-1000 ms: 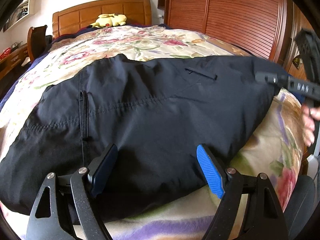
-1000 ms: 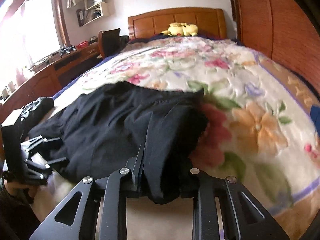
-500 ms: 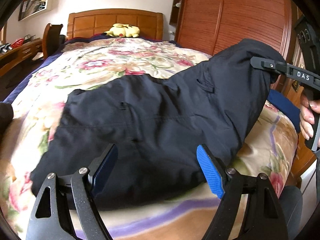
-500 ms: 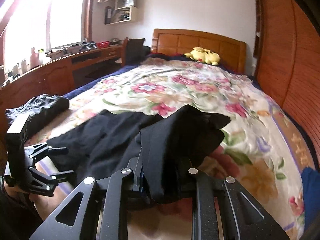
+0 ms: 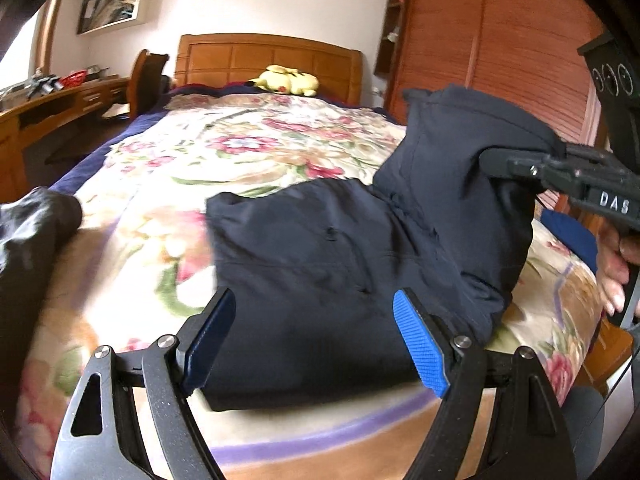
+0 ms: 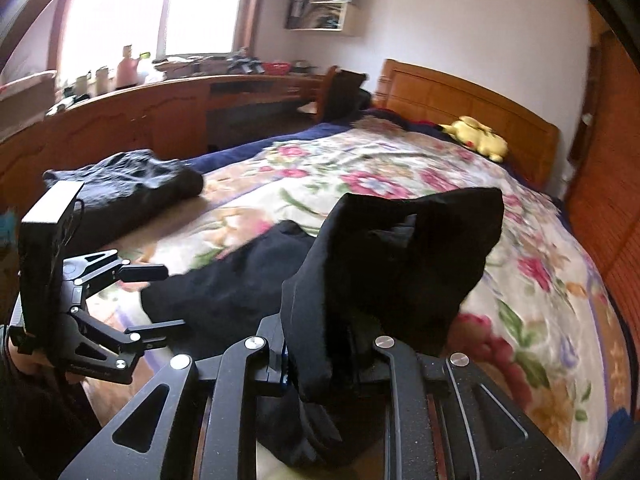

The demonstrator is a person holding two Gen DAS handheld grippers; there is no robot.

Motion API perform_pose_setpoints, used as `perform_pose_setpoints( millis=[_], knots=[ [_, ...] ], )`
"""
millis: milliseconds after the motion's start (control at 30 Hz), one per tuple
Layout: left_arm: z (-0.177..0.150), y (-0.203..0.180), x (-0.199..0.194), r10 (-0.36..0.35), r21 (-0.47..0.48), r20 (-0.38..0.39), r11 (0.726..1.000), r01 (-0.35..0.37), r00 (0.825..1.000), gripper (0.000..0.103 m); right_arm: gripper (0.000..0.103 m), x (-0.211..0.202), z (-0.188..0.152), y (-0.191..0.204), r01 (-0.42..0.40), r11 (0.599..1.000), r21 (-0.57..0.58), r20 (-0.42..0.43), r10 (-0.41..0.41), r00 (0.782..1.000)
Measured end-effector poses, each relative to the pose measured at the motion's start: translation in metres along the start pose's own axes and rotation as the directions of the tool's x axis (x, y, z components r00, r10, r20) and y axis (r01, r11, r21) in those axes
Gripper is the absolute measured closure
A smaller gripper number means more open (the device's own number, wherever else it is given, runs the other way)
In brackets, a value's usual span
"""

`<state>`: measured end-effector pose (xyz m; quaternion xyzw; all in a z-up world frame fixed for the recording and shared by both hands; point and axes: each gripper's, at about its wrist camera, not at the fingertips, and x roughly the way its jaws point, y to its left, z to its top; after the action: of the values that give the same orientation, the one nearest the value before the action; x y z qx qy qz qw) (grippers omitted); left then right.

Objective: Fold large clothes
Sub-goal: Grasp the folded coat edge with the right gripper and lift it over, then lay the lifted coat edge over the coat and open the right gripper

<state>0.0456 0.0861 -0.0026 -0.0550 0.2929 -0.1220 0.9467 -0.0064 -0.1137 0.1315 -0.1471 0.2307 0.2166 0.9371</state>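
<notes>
Right gripper (image 6: pixel 320 344) pinches garment (image 5: pixel 320 256) edge, lifted. Left gripper (image 5: pixel 312 340) spread, empty. Advise: carry edge across level, align hems, lower onto bed (image 5: pixel 168 184).

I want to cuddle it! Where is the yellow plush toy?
The yellow plush toy lies at the far end of the bed, against the wooden headboard, beyond the dark garment.

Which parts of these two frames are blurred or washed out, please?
Left wrist view: floral blanket smeared by motion at left, dark garment sharper. Right wrist view: window blown out white, garment nearly featureless black, blanket edges blurred.
</notes>
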Motion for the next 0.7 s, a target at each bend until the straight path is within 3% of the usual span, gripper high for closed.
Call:
perform_pose_setpoints(
  millis=[200, 300, 400, 500, 667, 700],
  knots=[
    [-0.001, 0.038, -0.019, 0.067, -0.061, 0.038, 0.996, -0.065, 0.997, 0.021, 0.083, 0.037, 0.016, 0.014, -0.087, 0.996, -0.002, -0.026, 0.087, 0.996],
    [-0.004, 0.056, -0.023, 0.104, -0.106, 0.046, 0.990, -0.099, 0.994, 0.021, 0.082, 0.067, 0.016, 0.022, -0.166, 0.986, 0.012, -0.083, 0.166, 0.983],
    [-0.006, 0.068, -0.024, 0.113, -0.134, 0.044, 0.985, -0.106, 0.993, 0.021, 0.082, 0.089, 0.012, 0.024, -0.187, 0.982, 0.014, -0.123, 0.187, 0.975],
    [-0.006, 0.070, -0.023, 0.123, -0.132, 0.049, 0.984, -0.116, 0.991, 0.021, 0.074, 0.097, 0.008, 0.023, -0.198, 0.980, 0.014, -0.153, 0.198, 0.968],
    [-0.009, 0.069, -0.022, 0.123, -0.115, 0.038, 0.986, -0.118, 0.992, 0.021, 0.037, 0.078, 0.016, 0.016, -0.234, 0.972, 0.025, -0.079, 0.235, 0.969],
    [-0.008, 0.069, -0.021, 0.123, -0.112, 0.036, 0.987, -0.118, 0.992, 0.021, 0.036, 0.071, 0.018, 0.014, -0.238, 0.971, 0.025, -0.056, 0.239, 0.969]
  ],
)
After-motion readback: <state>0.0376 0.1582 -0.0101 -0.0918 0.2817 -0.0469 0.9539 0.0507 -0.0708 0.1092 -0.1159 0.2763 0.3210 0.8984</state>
